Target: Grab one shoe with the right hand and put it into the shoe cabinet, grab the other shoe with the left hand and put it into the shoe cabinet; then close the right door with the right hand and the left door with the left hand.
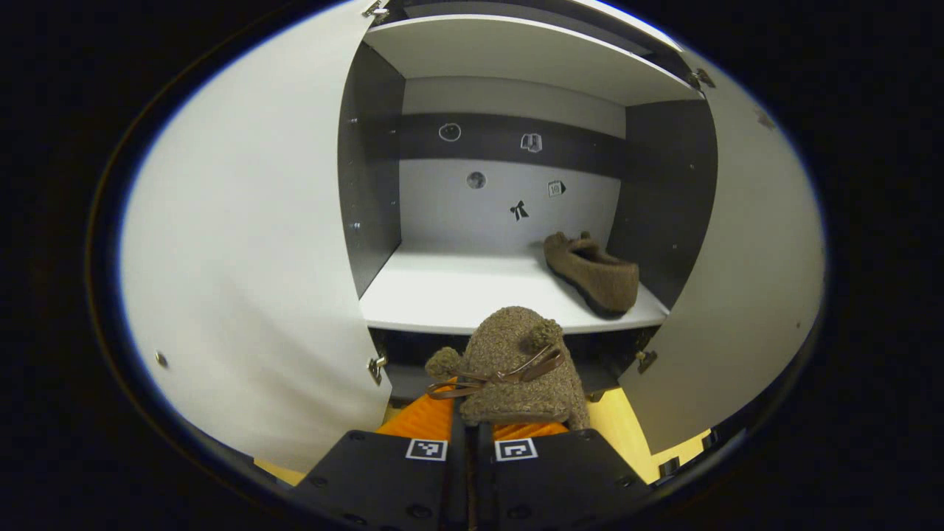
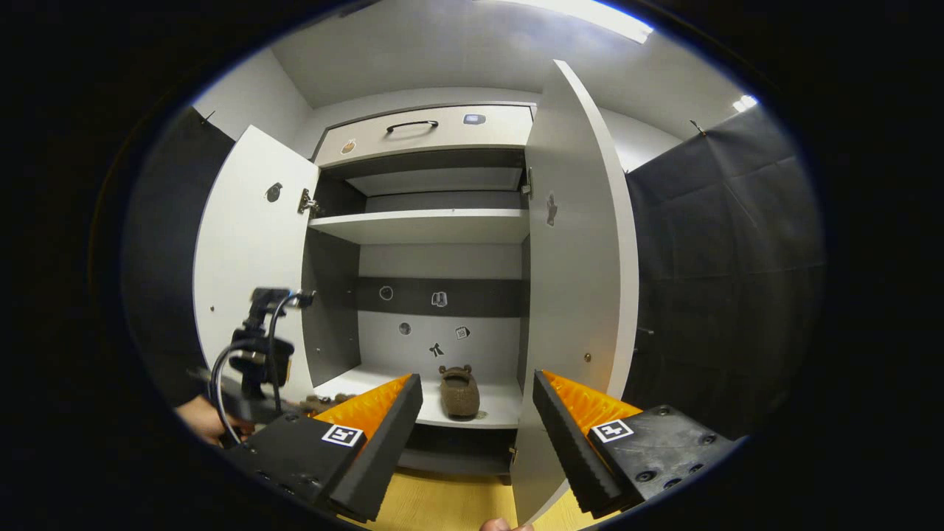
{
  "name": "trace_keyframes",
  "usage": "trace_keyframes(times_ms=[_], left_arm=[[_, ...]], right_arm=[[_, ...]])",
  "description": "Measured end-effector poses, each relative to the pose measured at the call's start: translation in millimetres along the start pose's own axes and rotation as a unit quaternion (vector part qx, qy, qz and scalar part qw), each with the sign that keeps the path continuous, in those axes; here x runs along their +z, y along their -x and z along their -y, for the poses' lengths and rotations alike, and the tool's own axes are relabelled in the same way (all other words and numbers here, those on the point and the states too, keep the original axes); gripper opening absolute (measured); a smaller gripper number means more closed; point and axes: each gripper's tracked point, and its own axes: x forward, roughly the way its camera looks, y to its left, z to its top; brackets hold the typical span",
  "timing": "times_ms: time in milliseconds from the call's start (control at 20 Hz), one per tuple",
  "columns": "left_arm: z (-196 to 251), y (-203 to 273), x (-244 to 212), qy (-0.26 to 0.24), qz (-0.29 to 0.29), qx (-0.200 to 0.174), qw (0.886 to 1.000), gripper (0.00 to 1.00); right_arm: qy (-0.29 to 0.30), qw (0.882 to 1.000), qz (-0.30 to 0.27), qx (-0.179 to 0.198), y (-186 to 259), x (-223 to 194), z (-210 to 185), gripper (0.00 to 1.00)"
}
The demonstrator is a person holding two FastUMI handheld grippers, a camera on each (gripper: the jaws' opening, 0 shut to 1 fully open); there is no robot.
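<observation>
A fuzzy brown shoe (image 1: 516, 365) with pompoms and a thin strap is held toe-forward in my left gripper (image 1: 472, 424), which is shut on it just in front of the cabinet's lower shelf (image 1: 442, 295). The other brown shoe (image 1: 594, 273) lies on that shelf at its right side, also seen as the shoe (image 2: 459, 391) in the right gripper view. My right gripper (image 2: 478, 431) is open and holds nothing, farther back from the cabinet. The left gripper (image 2: 262, 346) with its cable and a hand shows at the left there. Both doors, left (image 1: 243, 243) and right (image 1: 752, 251), stand open.
The cabinet has an upper shelf (image 2: 428, 225) and a drawer (image 2: 428, 133) with a dark handle above. The right door's edge (image 2: 575, 295) stands close to my right gripper's right finger. Yellow floor (image 2: 442, 505) lies below. Black cloth walls flank the cabinet.
</observation>
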Motion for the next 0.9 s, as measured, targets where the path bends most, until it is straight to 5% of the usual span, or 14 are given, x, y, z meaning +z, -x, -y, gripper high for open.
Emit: trace_keyframes(times_ms=[450,900], left_arm=[[1.0,-89.5,110.3,-0.026,0.030,0.023,0.999,0.09],[-3.1,-198.3,133.6,-0.061,-0.019,0.061,0.996,0.09]], right_arm=[[0.003,1.000,-0.010,-0.002,13.2,-10.0,17.4,0.96],[0.001,1.000,-0.013,0.006,20.0,-20.9,37.5,0.95]])
